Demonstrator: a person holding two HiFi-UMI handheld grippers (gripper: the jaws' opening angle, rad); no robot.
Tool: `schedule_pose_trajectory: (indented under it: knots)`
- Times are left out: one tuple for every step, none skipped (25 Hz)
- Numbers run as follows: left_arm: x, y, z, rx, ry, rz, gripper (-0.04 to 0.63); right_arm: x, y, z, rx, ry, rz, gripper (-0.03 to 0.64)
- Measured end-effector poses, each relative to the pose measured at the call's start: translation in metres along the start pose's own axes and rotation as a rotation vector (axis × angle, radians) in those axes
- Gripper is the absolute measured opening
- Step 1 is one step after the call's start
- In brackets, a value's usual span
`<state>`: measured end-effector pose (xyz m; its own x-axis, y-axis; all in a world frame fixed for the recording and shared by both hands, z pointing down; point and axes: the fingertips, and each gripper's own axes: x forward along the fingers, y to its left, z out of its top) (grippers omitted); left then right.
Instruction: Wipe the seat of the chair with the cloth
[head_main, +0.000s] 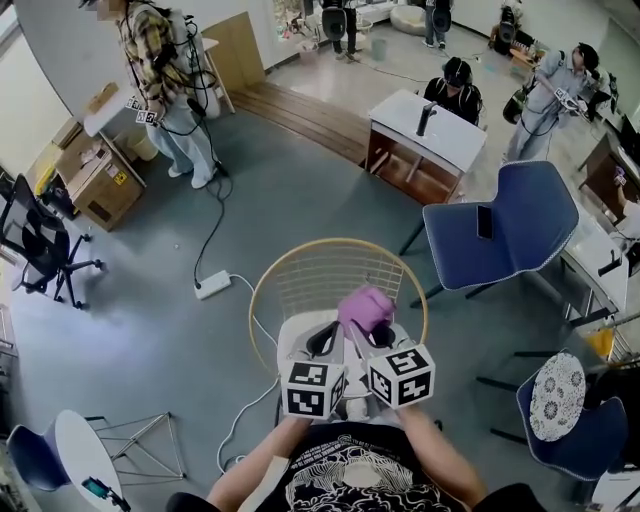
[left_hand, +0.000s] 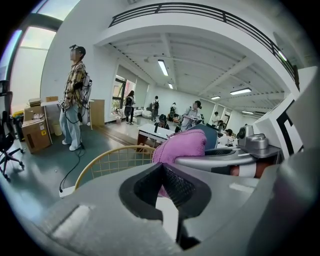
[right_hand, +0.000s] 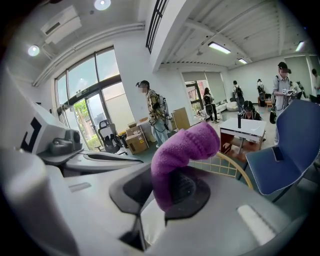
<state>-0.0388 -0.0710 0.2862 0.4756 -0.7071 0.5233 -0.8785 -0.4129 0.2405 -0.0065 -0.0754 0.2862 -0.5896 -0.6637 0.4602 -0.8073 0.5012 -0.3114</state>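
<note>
A chair with a gold wire backrest and a white seat stands right below me. My right gripper is shut on a purple cloth, which sticks up out of the jaws, above the seat. The left gripper hovers close beside it on the left, jaws shut with nothing between them. From the left gripper view the cloth shows just ahead. The two marker cubes hide much of the seat.
A blue chair stands to the right, and a white desk lies beyond it. On the floor left of the chair is a power strip with cables. A round white table is near left. A person stands far left by cardboard boxes.
</note>
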Motion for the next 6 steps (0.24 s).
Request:
schedule_pose_trajectory:
  knots:
    - [-0.0004, 0.0012, 0.0000, 0.000, -0.001, 0.001, -0.008, 0.0006, 0.0008, -0.0006, 0.001, 0.000, 0.000, 0.058]
    - [-0.0010, 0.0023, -0.0002, 0.001, -0.002, 0.001, -0.008, 0.0011, 0.0019, -0.0011, 0.001, -0.001, 0.000, 0.058]
    - [-0.0015, 0.0032, -0.0003, 0.001, -0.002, 0.001, -0.008, 0.0018, 0.0031, -0.0015, 0.001, -0.002, 0.000, 0.058]
    - [-0.0020, 0.0041, -0.0003, 0.001, -0.003, 0.000, -0.008, 0.0027, 0.0043, -0.0017, 0.001, -0.002, 0.000, 0.058]
    - [-0.0024, 0.0050, -0.0003, 0.001, -0.004, -0.001, -0.008, 0.0036, 0.0055, -0.0019, 0.000, -0.001, 0.001, 0.058]
    - [-0.0027, 0.0058, -0.0004, 0.001, -0.005, -0.002, -0.008, 0.0046, 0.0067, -0.0022, 0.000, 0.000, 0.003, 0.058]
